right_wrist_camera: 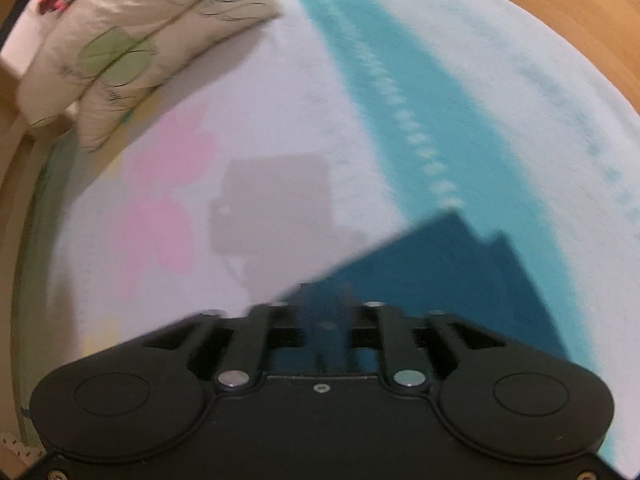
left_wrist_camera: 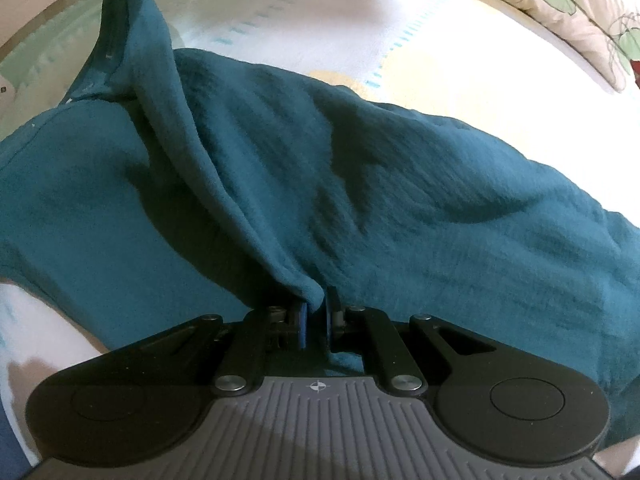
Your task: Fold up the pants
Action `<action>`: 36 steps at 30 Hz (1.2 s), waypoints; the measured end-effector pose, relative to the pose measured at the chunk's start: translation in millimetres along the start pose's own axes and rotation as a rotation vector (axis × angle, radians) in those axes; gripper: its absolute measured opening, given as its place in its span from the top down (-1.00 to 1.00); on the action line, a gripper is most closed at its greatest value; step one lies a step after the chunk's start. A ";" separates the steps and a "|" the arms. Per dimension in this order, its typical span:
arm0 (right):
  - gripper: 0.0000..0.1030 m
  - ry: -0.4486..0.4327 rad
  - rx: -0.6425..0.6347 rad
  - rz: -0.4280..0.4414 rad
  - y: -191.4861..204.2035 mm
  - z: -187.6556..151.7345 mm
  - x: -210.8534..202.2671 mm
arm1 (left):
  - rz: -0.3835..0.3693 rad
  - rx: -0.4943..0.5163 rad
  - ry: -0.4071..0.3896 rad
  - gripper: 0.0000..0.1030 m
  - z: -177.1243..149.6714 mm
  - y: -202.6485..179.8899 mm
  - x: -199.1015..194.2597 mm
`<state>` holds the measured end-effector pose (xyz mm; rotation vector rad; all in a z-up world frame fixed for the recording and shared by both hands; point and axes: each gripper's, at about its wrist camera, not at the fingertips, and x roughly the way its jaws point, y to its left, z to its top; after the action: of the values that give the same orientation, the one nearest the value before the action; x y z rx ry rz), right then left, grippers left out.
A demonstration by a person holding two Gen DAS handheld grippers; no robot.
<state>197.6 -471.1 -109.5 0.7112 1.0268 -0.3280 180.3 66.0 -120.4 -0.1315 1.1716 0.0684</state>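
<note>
Pants point(left_wrist_camera: 400, 184): soft, limp teal cloth on the bed point(left_wrist_camera: 320, 12); best held at hems.
Left gripper point(left_wrist_camera: 315, 320): pinching a raised fold.
Right gripper point(right_wrist_camera: 326, 320): blurred; seemingly clamped on cloth.

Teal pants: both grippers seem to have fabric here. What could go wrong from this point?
1. The left gripper pinches only a narrow ridge of the teal pants at its fingertips, so the fabric may slip out when pulled.
2. The right gripper view is motion-blurred and its grip is unclear, so that corner could drop.
3. The cloth lies wrinkled on the bedsheet, which could crease the fold.
</note>
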 end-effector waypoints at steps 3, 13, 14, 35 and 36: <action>-0.14 0.004 0.013 -0.119 -33.2 -11.8 0.5 | 0.008 0.011 -0.009 0.84 -0.7 -0.8 -0.9; 0.78 0.018 0.082 -0.039 -41.7 -27.7 17.1 | 0.018 0.009 -0.013 0.84 -1.4 -5.6 -3.8; 0.78 -0.004 0.053 -0.040 -30.7 -23.1 14.6 | 0.014 0.006 -0.011 0.84 -1.4 -5.2 -3.7; -0.02 -0.045 -0.119 0.048 51.9 11.3 30.6 | -0.012 -0.020 -0.002 0.84 1.3 3.2 -1.7; -0.04 -0.048 -0.109 0.037 44.3 11.0 29.2 | -0.009 -0.018 -0.004 0.84 1.1 2.4 -2.0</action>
<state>244.2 -444.0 -114.3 0.6208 0.9776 -0.2539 180.3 68.6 -118.3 -0.1526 1.1669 0.0719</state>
